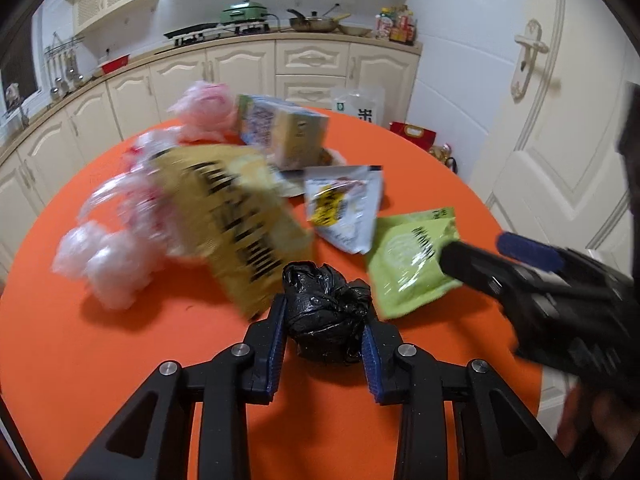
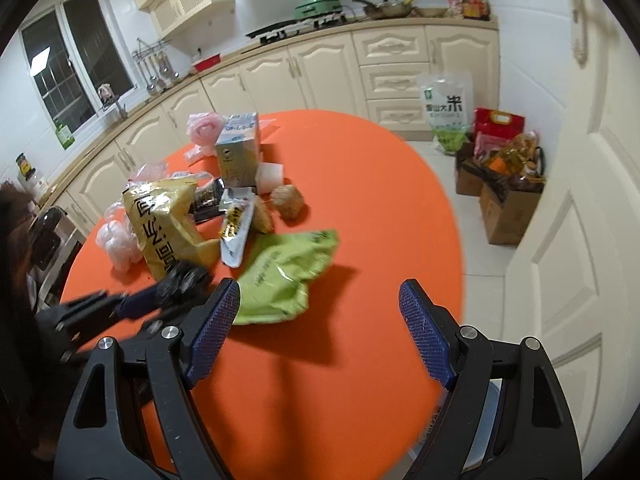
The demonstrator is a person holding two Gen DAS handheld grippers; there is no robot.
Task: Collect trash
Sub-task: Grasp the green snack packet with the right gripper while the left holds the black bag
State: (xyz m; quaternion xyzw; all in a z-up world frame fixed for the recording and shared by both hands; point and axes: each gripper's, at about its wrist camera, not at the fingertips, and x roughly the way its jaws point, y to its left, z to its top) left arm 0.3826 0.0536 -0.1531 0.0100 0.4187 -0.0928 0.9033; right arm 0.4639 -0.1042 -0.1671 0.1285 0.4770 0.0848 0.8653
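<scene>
**A:** Where is your trash, and what does the left gripper (image 1: 324, 344) have?

**B:** Your left gripper is pinching the crumpled black bag (image 1: 326, 312), both blue pads pressed into its sides. It sits at 6 o'clock on the orange table (image 1: 120, 360), nearest you. Whether it is lifted clear of the cloth, you cannot tell from either view.

**A:** How will it handle?

**B:** Judged light and soft: thin film, wadded up. It should squash under the pads and may slither if gripped at a loose fold, so keep your hold across the dense middle of the wad, as now.

**A:** And the right gripper (image 2: 320, 328)?

**B:** Spread wide, holding nothing. The green pouch (image 2: 284, 276) lies at 12 o'clock from its left pad, just beside the tip; in the left wrist view one finger seems to overlap the pouch's edge, but contact is not certain.

**A:** The pouch?

**B:** Flat, glossy, crinkled, probably empty and slippery. Take it at the near puckered edge, where the film stands off the cloth.

**A:** The rest of the pile?

**B:** Towards 10 and 11 o'clock on the table: yellow bag (image 2: 164, 224), white sachet (image 2: 236, 228), carton (image 2: 238, 152), clear and pink plastic wraps (image 2: 116, 244). All look light. The left view is motion-blurred there, so trust the right view for positions.
</scene>
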